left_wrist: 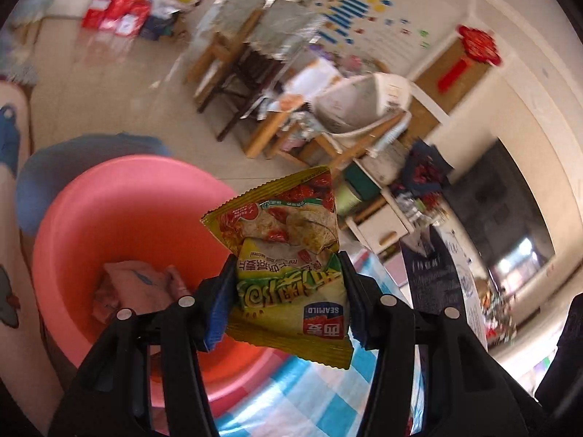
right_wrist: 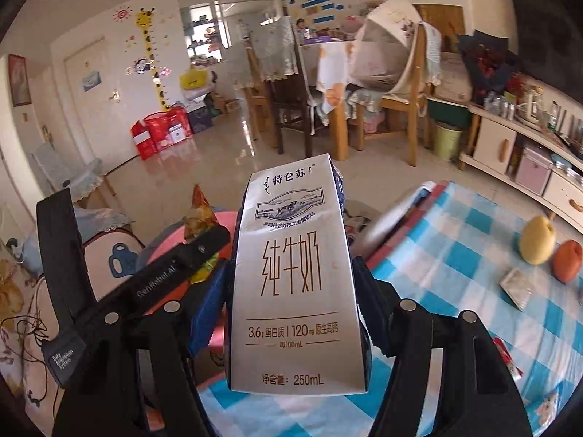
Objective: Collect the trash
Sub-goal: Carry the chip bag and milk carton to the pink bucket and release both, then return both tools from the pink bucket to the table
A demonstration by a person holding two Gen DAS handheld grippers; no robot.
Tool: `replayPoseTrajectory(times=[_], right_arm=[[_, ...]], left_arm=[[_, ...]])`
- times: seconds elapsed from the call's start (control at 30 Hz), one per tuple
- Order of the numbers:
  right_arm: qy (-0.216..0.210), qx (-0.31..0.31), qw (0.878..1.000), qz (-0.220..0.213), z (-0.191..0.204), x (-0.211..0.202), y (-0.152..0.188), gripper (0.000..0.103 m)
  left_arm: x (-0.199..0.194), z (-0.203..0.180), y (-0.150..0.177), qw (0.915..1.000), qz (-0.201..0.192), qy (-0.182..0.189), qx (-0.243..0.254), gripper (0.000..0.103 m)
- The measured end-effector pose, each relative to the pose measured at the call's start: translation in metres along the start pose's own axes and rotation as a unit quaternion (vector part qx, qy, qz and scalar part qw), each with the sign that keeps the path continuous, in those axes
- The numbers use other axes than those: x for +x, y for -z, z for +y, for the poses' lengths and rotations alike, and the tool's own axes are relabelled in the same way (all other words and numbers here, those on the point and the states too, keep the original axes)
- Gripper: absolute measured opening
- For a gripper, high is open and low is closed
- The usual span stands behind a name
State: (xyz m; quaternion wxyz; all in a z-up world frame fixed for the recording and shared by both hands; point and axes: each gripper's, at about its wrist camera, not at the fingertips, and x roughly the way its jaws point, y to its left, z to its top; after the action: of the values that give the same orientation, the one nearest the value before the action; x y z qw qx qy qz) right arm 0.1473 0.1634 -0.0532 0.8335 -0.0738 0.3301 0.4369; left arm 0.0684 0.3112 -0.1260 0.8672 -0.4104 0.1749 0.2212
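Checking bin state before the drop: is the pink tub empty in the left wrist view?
No. The pink tub already holds crumpled pinkish packaging at its bottom, just left of the left gripper.

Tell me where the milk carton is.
Right wrist view, centre: the milk carton stands upright, clamped in the right gripper, above the checked tablecloth edge.

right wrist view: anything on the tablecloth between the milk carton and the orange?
Mostly bare checked tablecloth; only a small silvery packet lies near the orange, right of the milk carton. Right wrist view.
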Motion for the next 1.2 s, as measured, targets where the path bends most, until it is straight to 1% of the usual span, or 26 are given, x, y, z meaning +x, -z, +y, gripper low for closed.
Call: replayPoseTrajectory(times=[0.03,0.13,0.2,0.27,0.3,0.37,0.4,0.43,0.53,0.6,0.63,0.73,0.83,1.0,1.2], right_arm=[[-0.01,-0.003,1.0,0.002,0.01,0.012,-0.006,0.067],[-0.044,0.002,0.999,0.017,0.029,0.047,-0.021,0.067],[-0.064,0.001,0.998,0.024,0.039,0.067,-0.028,0.067],[-0.063,0.008,0.997,0.037,0.04,0.085,-0.03,0.068],[-0.071,0.022,0.996,0.043,0.037,0.091,-0.03,0.068],[-0.075,0.053,0.995,0.041,0.029,0.098,-0.03,0.077],[-0.07,0.065,0.995,0.037,0.024,0.097,-0.028,0.085],[-0.065,0.077,0.994,0.03,0.019,0.095,-0.026,0.087],[-0.064,0.096,0.993,0.02,0.004,0.083,-0.018,0.088],[-0.05,0.104,0.993,0.014,-0.004,0.072,-0.012,0.089],[-0.044,0.107,0.993,0.01,-0.008,0.064,-0.008,0.089],[-0.011,0.109,0.994,0.004,-0.019,0.043,0.007,0.089],[0.028,0.099,0.995,0.007,-0.027,0.022,0.025,0.089],[0.091,0.081,0.993,-0.002,-0.047,-0.027,0.056,0.089],[0.143,0.101,0.984,-0.024,-0.08,-0.096,0.098,0.09]], left_arm=[[0.001,0.011,-0.004,0.9997,0.0,-0.012,-0.02,0.055],[0.002,0.037,-0.017,0.9972,-0.008,-0.034,-0.066,0.057],[0.0,0.049,-0.02,0.9953,-0.016,-0.046,-0.084,0.057],[0.001,0.058,-0.024,0.9941,-0.014,-0.048,-0.096,0.06],[0.001,0.059,-0.026,0.994,-0.017,-0.051,-0.095,0.063],[0.0,0.057,-0.029,0.9943,-0.028,-0.053,-0.088,0.067],[-0.001,0.055,-0.03,0.9944,-0.035,-0.056,-0.083,0.076],[0.0,0.052,-0.03,0.9944,-0.041,-0.059,-0.078,0.079],[0.001,0.044,-0.03,0.9954,-0.048,-0.055,-0.062,0.081],[0.001,0.04,-0.027,0.9957,-0.05,-0.055,-0.055,0.084],[0.001,0.037,-0.026,0.9958,-0.053,-0.054,-0.052,0.086],[0.004,0.03,-0.021,0.9974,-0.054,-0.028,-0.038,0.092],[0.01,0.019,-0.013,0.9988,-0.039,0.011,-0.026,0.097],[0.017,-0.007,0.006,0.9982,-0.002,0.059,0.005,0.097],[0.016,-0.04,0.035,0.993,0.051,0.086,0.064,0.097]])
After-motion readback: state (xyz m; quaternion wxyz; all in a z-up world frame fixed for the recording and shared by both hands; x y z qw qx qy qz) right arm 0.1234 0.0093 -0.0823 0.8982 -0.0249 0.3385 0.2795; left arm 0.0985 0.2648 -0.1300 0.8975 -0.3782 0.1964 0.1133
